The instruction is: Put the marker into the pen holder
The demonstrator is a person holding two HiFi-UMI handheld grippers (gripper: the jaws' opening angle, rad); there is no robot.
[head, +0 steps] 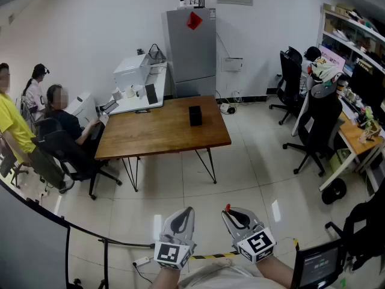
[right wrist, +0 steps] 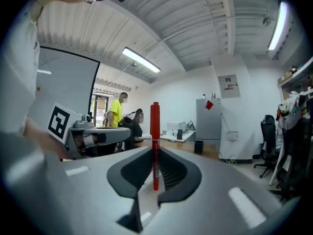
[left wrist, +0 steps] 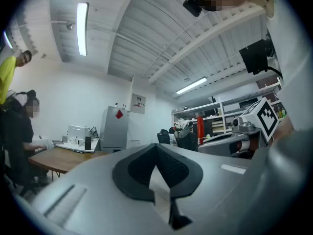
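Wooden table [head: 162, 131]: mid-room, well ahead of both grippers.
Left gripper [left wrist: 156, 150]: jaws pressed together, nothing between.
Right gripper [right wrist: 155, 155]: jaws pinching marker.
Pen holder [head: 195, 115]: black, upright on table's right part.
Marker [right wrist: 155, 126]: red, upright, well apart from holder.

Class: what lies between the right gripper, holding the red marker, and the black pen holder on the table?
Head view: from right gripper, shut on the marker, to pen holder, only bare floor tiles, then bare table top.
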